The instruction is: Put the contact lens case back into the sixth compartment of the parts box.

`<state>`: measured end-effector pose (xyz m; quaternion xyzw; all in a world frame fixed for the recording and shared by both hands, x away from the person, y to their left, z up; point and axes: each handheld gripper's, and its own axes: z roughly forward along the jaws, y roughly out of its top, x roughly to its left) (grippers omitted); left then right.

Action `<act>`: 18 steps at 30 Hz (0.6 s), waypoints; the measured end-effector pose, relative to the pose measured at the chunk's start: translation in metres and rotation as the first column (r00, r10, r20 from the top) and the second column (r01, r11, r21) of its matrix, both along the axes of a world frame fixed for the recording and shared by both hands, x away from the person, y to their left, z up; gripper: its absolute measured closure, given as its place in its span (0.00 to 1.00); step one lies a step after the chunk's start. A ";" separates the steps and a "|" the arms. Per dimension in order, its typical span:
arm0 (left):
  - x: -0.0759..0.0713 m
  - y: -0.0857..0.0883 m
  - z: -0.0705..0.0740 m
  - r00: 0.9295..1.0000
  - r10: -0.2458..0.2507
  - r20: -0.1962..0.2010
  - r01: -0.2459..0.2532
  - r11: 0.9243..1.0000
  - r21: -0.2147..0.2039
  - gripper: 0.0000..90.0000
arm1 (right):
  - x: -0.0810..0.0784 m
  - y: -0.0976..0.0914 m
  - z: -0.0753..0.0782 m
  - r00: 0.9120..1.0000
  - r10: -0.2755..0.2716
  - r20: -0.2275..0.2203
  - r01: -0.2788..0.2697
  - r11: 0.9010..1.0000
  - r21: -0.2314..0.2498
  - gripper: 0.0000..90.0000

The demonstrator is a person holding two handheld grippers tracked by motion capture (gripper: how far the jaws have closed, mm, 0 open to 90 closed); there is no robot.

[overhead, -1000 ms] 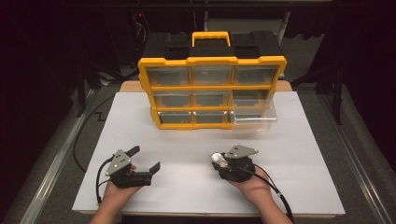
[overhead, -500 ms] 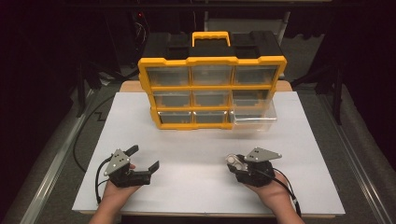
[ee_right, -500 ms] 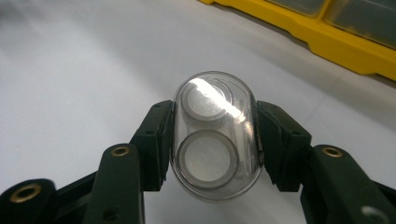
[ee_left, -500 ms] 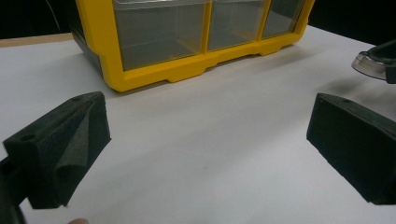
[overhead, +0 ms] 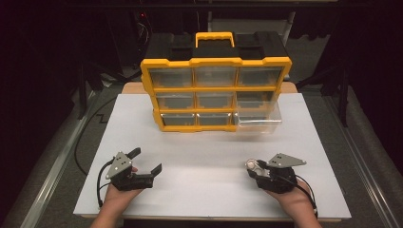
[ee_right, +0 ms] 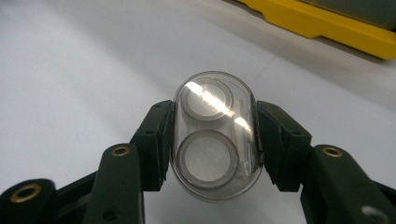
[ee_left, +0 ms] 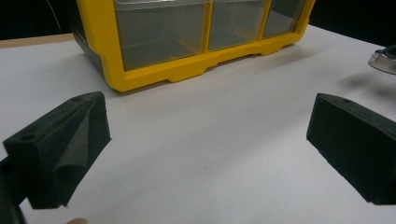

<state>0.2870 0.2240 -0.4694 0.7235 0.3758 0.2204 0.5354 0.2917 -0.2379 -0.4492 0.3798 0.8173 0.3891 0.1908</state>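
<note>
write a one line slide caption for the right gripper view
Right gripper clamps a clear oval case above the white table.

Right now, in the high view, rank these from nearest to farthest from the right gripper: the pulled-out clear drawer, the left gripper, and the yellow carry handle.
From the right gripper:
1. Pulled-out clear drawer, just beyond it, at the organizer's bottom right.
2. Left gripper, across the table to the left.
3. Yellow carry handle, on top of the organizer at the far side.

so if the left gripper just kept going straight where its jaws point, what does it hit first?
Probably the yellow drawer organizer, at its bottom-left corner. The left gripper is open, with bare white table between it and the frame. Depth is hard to judge.
</note>
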 end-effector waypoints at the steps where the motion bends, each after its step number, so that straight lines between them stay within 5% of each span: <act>1: 0.000 0.000 0.000 1.000 -0.001 0.000 0.001 1.000 0.003 0.01 | -0.001 -0.003 0.000 1.000 -0.005 0.000 0.005 1.000 0.001 0.56; 8: 0.000 -0.002 -0.001 1.000 -0.007 0.000 0.007 1.000 0.010 0.01 | -0.004 -0.021 -0.002 0.999 -0.036 -0.010 0.036 0.999 0.008 0.56; 18: -0.001 -0.003 -0.001 1.000 -0.014 0.006 0.014 1.000 0.019 0.01 | -0.002 -0.010 -0.005 1.000 0.009 -0.020 -0.009 1.000 -0.009 0.56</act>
